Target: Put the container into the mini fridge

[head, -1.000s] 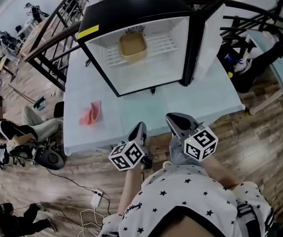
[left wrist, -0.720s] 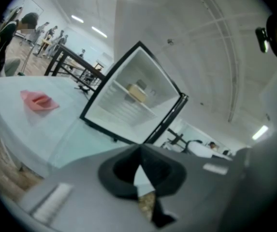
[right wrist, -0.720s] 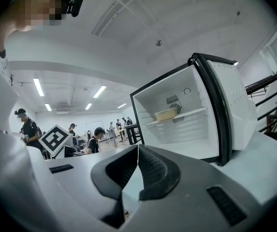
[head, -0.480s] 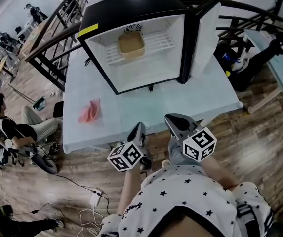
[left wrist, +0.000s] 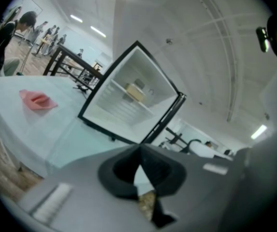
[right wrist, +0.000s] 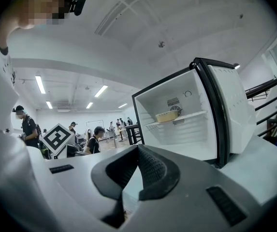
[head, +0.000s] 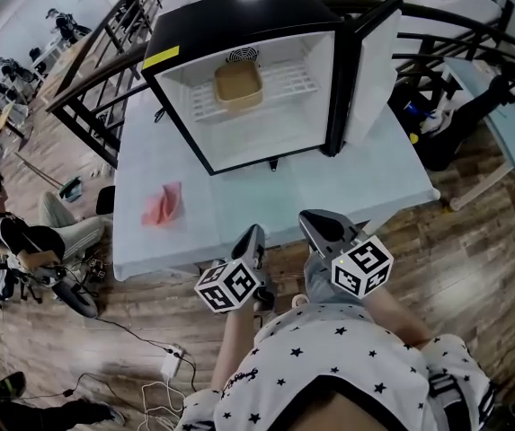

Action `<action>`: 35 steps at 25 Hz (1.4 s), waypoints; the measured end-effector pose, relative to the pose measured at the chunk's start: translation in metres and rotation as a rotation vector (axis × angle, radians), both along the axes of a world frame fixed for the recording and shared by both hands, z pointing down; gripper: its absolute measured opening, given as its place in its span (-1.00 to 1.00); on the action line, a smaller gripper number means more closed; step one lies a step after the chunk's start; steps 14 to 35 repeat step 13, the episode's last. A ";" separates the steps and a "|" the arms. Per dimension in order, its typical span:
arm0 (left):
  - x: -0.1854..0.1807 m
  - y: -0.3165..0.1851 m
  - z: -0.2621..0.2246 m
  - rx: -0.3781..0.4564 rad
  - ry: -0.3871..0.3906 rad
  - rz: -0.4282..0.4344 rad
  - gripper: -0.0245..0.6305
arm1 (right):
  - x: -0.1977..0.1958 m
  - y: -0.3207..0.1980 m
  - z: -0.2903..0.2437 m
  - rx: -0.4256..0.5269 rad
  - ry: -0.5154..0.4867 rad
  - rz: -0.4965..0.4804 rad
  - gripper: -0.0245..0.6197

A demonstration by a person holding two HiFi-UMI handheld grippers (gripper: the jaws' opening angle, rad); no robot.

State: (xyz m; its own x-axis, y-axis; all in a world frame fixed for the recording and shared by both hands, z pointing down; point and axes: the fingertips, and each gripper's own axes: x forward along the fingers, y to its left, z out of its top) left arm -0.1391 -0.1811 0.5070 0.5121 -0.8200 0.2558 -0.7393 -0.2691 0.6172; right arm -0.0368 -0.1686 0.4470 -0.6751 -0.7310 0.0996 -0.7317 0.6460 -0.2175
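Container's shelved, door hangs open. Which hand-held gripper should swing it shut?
Right, likely: the right hand-held gripper sits nearer the door, hinged on the right of the fridge; the left hand-held gripper is farther.

The fridge stands at twelve o'clock on the surface, the container on its shelf. A cloth lies at nine o'clock.

Yellow fridge label, seemingly illegible
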 end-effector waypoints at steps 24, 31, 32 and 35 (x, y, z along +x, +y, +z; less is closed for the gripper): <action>0.000 -0.007 0.001 -0.005 0.011 -0.013 -0.91 | 0.004 -0.007 0.002 -0.004 0.012 -0.003 -0.86; 0.000 -0.007 0.001 -0.005 0.011 -0.013 -0.91 | 0.004 -0.007 0.002 -0.004 0.012 -0.003 -0.86; 0.000 -0.007 0.001 -0.005 0.011 -0.013 -0.91 | 0.004 -0.007 0.002 -0.004 0.012 -0.003 -0.86; 0.000 -0.007 0.001 -0.005 0.011 -0.013 -0.91 | 0.004 -0.007 0.002 -0.004 0.012 -0.003 -0.86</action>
